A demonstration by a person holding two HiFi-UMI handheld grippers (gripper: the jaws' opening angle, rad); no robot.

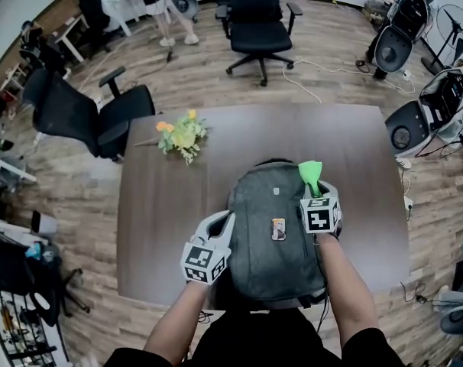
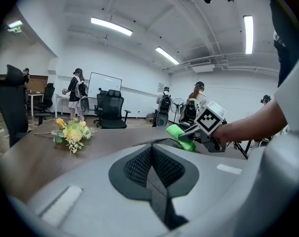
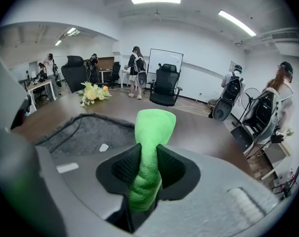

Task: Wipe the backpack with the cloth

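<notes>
Cloth (image 3: 154, 122) is pinched in the right gripper (image 3: 148, 159), with the backpack (image 1: 270, 205) just below it. The left gripper (image 1: 225, 224) is pressed together and empty, the backpack just right of it.

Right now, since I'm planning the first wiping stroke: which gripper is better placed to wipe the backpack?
Right. The right gripper is shut on the green fleecy cloth at the far corner of the grey fabric backpack. The left gripper is shut, empty, by its left edge.
</notes>
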